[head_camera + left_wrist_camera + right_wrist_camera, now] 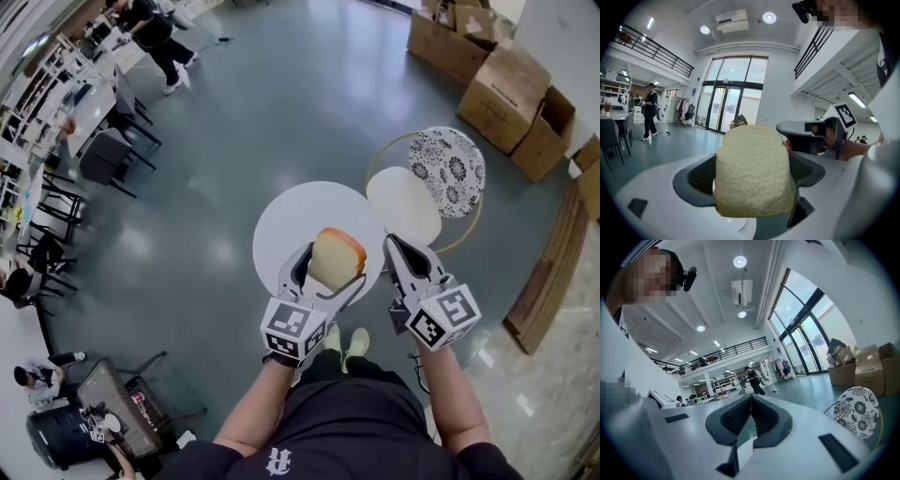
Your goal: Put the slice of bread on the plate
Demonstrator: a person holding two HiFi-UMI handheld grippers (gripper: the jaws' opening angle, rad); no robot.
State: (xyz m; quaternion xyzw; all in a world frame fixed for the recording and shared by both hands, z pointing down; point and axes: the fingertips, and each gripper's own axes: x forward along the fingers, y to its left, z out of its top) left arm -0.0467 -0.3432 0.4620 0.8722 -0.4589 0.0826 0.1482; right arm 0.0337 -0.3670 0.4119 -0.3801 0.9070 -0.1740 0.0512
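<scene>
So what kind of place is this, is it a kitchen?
Probably not a kitchen. It looks like a big open office or workshop hall: desks and chairs along one side, cardboard boxes on the floor, and a railed balcony near tall glass doors.

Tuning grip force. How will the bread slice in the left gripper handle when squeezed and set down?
Probably soft: the bread slice shows a porous crumb face, so a hard squeeze likely dents it. Likely light and stiff enough: it is held upright, unsagging, by the left gripper. Flat faces suggest it lies still, not rolls.
</scene>
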